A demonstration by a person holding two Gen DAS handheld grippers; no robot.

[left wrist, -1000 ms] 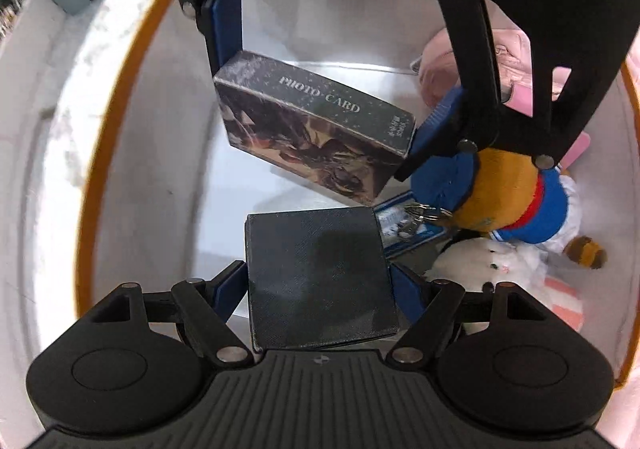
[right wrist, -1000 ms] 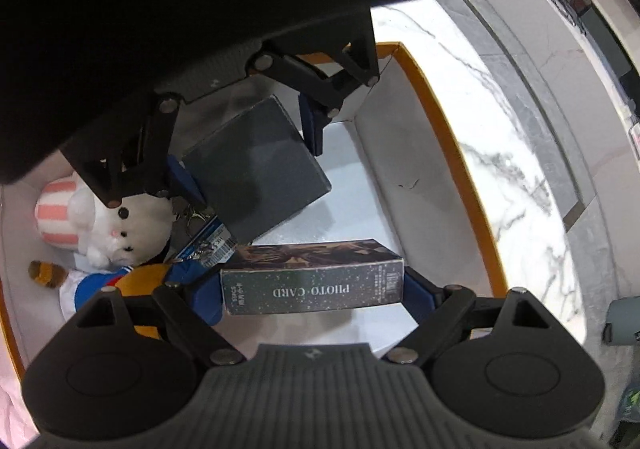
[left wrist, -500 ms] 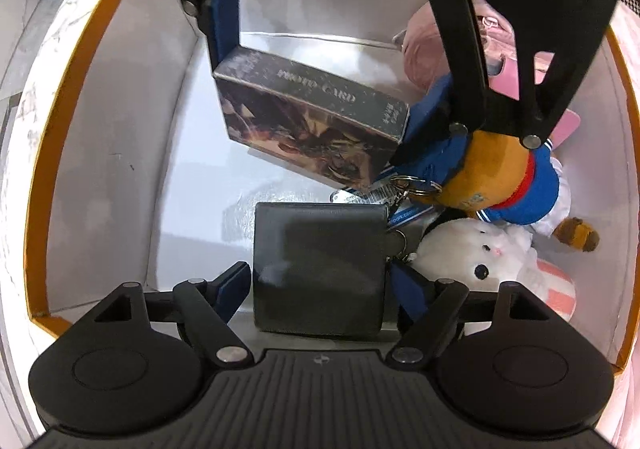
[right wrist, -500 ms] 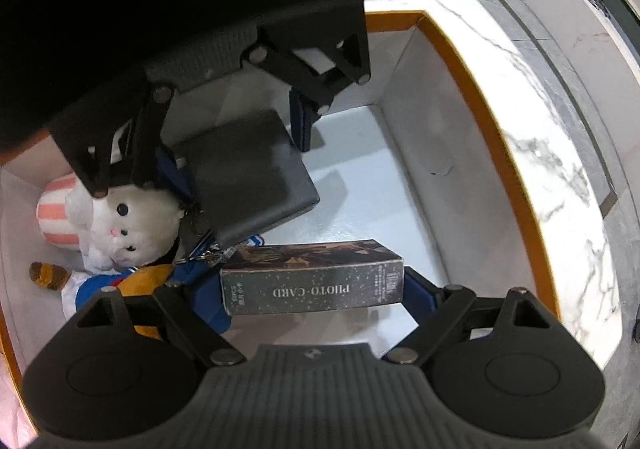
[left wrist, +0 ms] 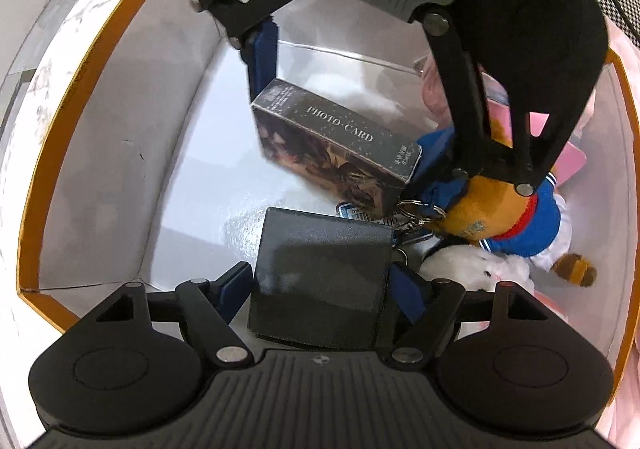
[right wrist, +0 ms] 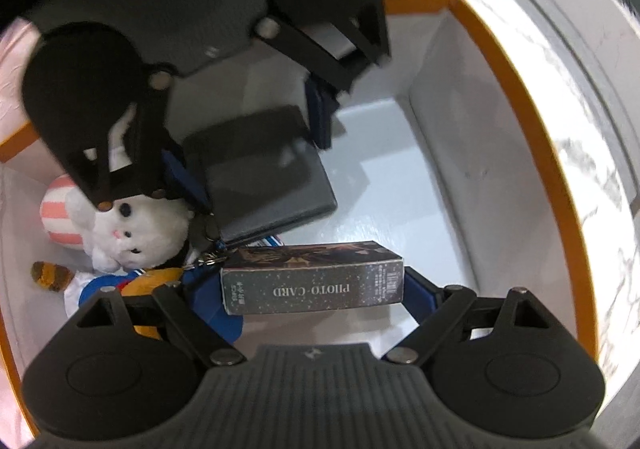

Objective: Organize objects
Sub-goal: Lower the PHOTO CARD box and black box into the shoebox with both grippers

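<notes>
We angled both grippers down into the box (left wrist: 92, 169). Our left gripper (left wrist: 320, 285) clamped the wallet (left wrist: 320, 273) flat; our right gripper (right wrist: 316, 289) pinched the card box (right wrist: 312, 283) crosswise between its fingers

The box (left wrist: 120, 153) is white inside with an orange rim. The wallet (left wrist: 320, 277) is plain dark grey. The card box (left wrist: 340, 145) is dark, speckled with pale dots, with white "PHOTO CARD" lettering on its top and a brown-and-gold picture on its side. One plush toy (left wrist: 512, 217) is orange-brown in a blue outfit with a red collar; the other plush (right wrist: 136, 229) is white with a pink-and-white striped part. Each hand-held gripper (left wrist: 320, 285) (right wrist: 316, 285) is black with blue finger pads. The tabletop (right wrist: 592, 153) is white marble with grey veins.
</notes>
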